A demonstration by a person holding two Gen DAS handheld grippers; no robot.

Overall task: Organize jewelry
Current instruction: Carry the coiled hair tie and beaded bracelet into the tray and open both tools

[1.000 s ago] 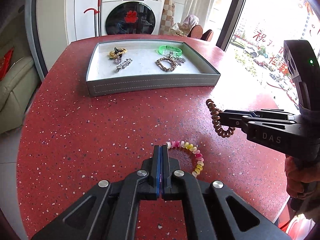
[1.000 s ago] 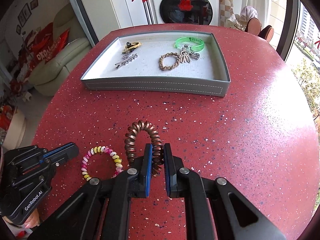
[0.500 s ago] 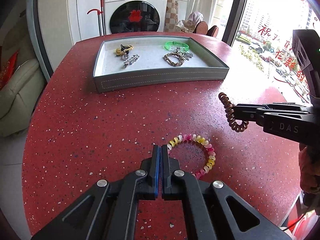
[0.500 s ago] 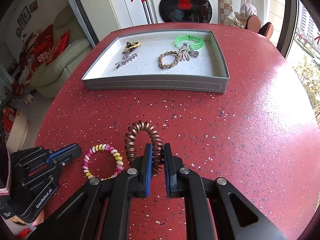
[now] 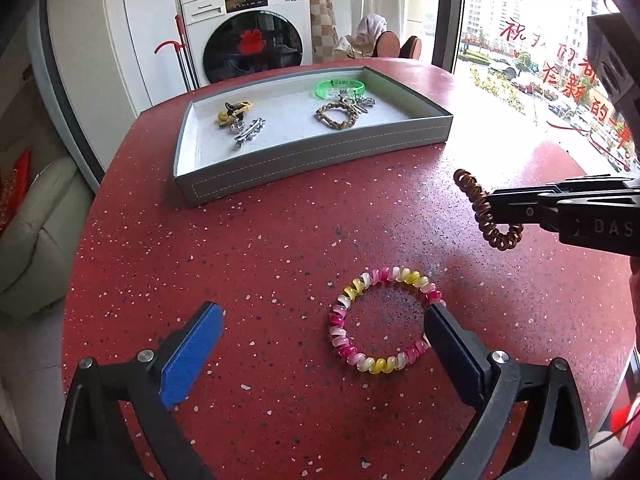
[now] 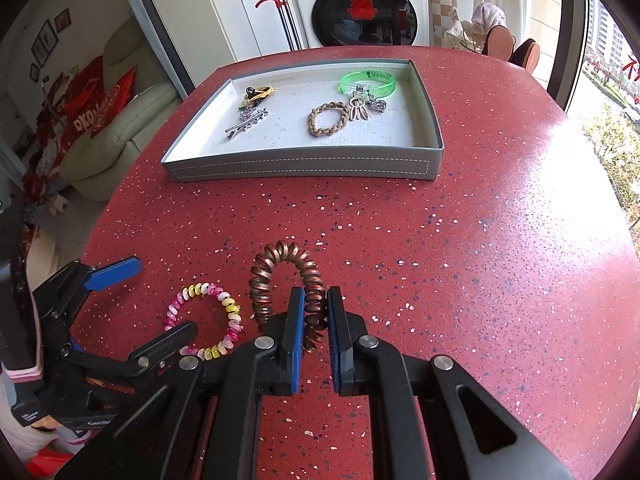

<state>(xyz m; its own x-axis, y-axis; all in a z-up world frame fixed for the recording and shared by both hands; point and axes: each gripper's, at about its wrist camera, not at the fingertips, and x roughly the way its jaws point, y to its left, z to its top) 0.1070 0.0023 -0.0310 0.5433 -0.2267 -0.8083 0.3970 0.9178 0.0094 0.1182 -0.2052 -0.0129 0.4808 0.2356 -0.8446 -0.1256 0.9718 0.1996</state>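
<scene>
Brown coil (image 6: 285, 285) sits clamped in the right gripper (image 6: 314, 330), held above the red table (image 6: 480, 260). Just beside it the beaded bracelet (image 5: 384, 320) lies flat, left gripper (image 5: 320, 344) spread wide around it. Grey tray (image 6: 304, 168) beyond holds other pieces.

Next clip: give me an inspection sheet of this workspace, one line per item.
Surface: red speckled table, glare on its window side.
Job's things: grey tray holds a green bangle, braided bracelet, hair clip and yellow tie; beaded bracelet flat on the table; copper coil tie held up.
Clutter: nothing seen.
Grippers: left gripper open around the beaded bracelet; right gripper shut on the coil tie.
Cables: nothing seen.
Surroundings: washing machine, sofa, window.
</scene>
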